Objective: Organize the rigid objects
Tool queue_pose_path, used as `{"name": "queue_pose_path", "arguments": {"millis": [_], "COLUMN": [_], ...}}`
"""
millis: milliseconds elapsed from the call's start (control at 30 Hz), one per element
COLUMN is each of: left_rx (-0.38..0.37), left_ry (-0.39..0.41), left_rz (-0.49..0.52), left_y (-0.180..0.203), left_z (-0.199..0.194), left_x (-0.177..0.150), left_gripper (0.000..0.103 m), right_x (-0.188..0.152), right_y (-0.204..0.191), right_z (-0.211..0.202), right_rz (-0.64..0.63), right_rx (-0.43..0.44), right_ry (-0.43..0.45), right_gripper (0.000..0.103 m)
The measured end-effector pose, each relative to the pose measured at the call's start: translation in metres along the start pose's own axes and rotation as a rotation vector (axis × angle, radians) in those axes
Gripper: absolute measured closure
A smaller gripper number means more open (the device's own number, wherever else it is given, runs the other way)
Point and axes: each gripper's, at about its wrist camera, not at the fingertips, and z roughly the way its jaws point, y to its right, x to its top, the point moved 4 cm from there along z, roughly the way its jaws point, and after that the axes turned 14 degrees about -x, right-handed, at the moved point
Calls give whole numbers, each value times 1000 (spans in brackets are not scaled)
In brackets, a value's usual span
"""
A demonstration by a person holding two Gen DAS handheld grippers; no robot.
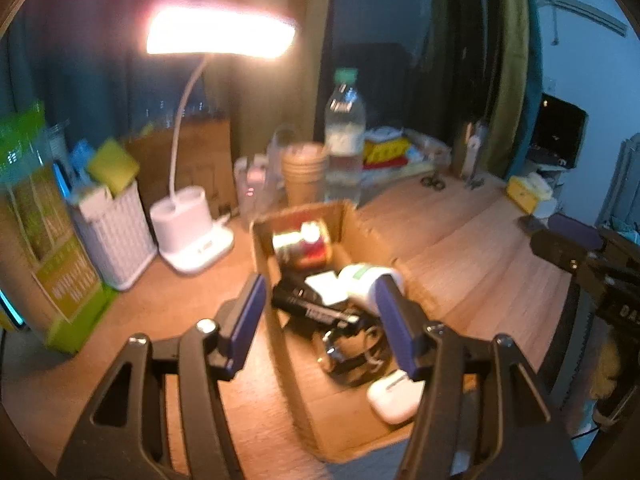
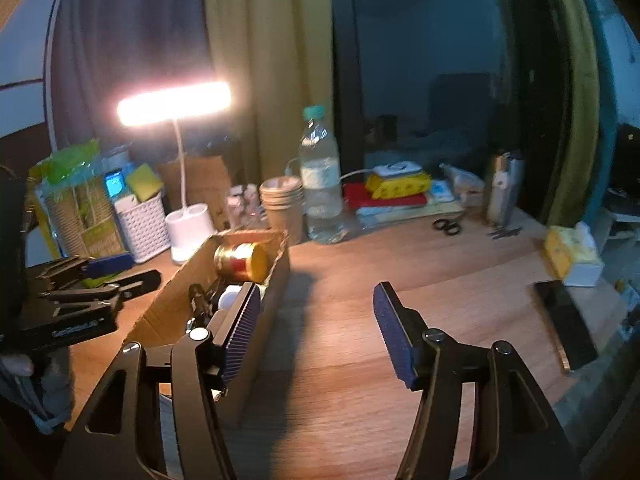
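Note:
An open cardboard box [image 1: 316,412] lies lengthwise on the wooden desk. Inside it are a gold-lidded jar [image 1: 304,240], a white bottle [image 1: 362,280], a black device [image 1: 308,304], tangled cables and a white earbud case [image 1: 394,394]. My left gripper [image 1: 320,284] hangs open above the box's middle, with nothing between its blue pads. In the right wrist view the box [image 2: 160,320] is on the left, with the jar [image 2: 240,262] at its far end. My right gripper [image 2: 316,290] stands open over bare desk just right of the box, holding nothing. The left gripper [image 2: 100,276] shows at that view's left edge.
Behind the box stand a lit desk lamp [image 2: 188,232], a water bottle [image 2: 322,184], stacked paper cups [image 2: 282,204] and a white basket [image 2: 142,224]. Scissors [image 2: 448,226], a tissue pack [image 2: 572,258] and a black phone [image 2: 566,324] lie to the right.

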Motion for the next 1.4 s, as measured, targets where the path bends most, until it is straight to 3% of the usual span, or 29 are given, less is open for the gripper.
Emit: {"name": "queue_pose_path", "arguments": {"millis": [300, 633, 700, 900, 1400], "left_rx": [-24, -19, -19, -14, 8], "left_ry": [92, 185, 190, 206, 199], "left_rz": [57, 75, 82, 97, 63], "left_y": [33, 47, 50, 54, 52], "left_z": [-38, -80, -86, -103, -131], "left_x": [25, 39, 40, 41, 33], "left_gripper": [37, 29, 20, 13, 12], "right_x": [12, 22, 24, 28, 31], "right_y": [17, 21, 20, 17, 5], "right_z": [-44, -88, -95, -120, -137], "right_rz": [7, 13, 15, 17, -7], "right_rx": [-112, -159, -165, -181, -170], "right_ry": [70, 139, 147, 181, 197], "right_gripper": [39, 39, 38, 30, 29]}}
